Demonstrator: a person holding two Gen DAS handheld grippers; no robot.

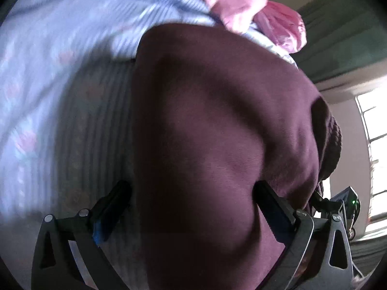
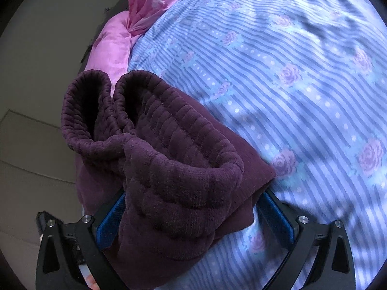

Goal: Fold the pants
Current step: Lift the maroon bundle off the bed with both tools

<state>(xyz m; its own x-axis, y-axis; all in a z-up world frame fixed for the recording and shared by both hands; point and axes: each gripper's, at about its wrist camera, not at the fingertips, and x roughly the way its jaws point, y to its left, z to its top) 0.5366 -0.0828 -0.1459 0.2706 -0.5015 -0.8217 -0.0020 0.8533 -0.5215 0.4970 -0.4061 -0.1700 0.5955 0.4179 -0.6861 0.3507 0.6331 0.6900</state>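
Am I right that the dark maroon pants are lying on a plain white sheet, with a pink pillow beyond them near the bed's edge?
Not quite: the sheet is not plain white. The right wrist view shows it blue-striped with a rose print. The rest holds: the maroon pants lie on it, and the pink pillow sits beyond them near the bed's edge.

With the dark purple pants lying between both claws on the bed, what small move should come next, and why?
Probably draw both claws back off the pants. The left claw and the right claw both stand open around the cloth, and the pants already lie bunched on the striped sheet, so the fold looks laid down.
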